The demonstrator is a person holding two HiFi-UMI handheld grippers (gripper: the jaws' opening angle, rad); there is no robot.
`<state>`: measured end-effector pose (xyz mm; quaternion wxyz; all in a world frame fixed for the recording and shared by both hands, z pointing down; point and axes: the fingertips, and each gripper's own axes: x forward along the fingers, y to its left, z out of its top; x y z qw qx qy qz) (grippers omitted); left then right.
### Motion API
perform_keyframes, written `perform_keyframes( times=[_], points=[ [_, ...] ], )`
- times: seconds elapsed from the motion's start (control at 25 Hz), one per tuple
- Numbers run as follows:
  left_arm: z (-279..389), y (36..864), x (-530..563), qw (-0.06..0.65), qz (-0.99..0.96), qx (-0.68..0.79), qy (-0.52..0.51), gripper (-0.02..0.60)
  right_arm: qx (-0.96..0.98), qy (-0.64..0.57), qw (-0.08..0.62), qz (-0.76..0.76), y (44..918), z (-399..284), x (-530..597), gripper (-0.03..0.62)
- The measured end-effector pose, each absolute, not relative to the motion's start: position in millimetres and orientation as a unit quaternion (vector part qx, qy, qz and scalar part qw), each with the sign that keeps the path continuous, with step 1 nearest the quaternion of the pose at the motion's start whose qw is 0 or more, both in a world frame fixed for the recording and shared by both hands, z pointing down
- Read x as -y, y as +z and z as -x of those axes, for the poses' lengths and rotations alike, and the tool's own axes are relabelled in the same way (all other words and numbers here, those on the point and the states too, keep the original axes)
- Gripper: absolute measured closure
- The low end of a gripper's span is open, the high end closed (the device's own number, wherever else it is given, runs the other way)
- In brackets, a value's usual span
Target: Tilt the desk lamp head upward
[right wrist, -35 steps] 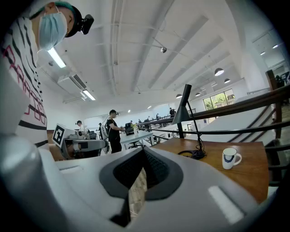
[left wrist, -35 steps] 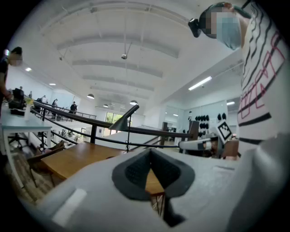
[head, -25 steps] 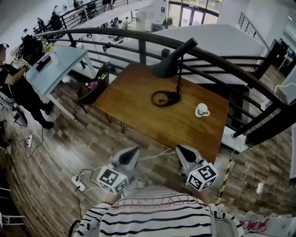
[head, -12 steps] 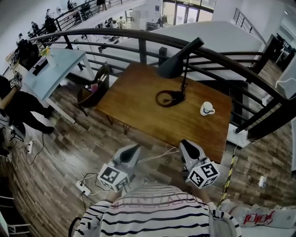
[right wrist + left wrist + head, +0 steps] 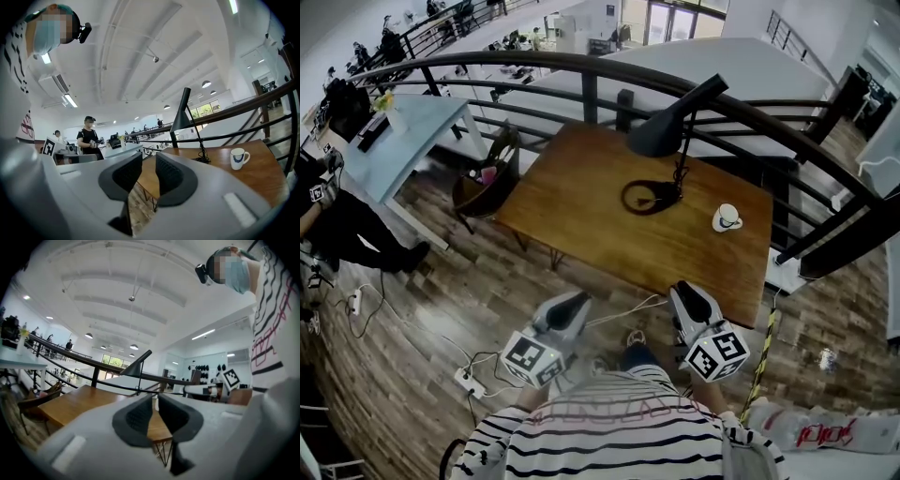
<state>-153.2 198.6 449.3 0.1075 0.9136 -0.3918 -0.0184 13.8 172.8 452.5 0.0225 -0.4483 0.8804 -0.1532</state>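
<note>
A: Grippers?
B: Left gripper: jaws a crack apart, just been opening, empty. Right gripper: wider gap, also opening, empty.
A: Lamp?
B: Lamp on table, 12 o'clock of both, well apart. Cup at its 4.

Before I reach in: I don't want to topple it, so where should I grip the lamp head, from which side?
Probably the lamp head near its wide lower rim, from the table's near side: the cone droops leftward, so lifting there pivots it on the stem.
</note>
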Motion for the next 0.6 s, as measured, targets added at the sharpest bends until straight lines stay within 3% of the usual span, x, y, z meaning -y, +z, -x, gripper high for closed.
perform_keyframes(
  times=[0.36,0.6],
  points=[
    [155,456,-146,0.12,-0.909,0.399,-0.018,0.463,-0.88,-0.151,0.017,0.449,457,-14,-112,0.43],
    [139,455,-88,0.125,-0.911,0.393,-0.016,0.428,-0.875,-0.153,0.012,0.46,458,-31,-62,0.418]
  ],
)
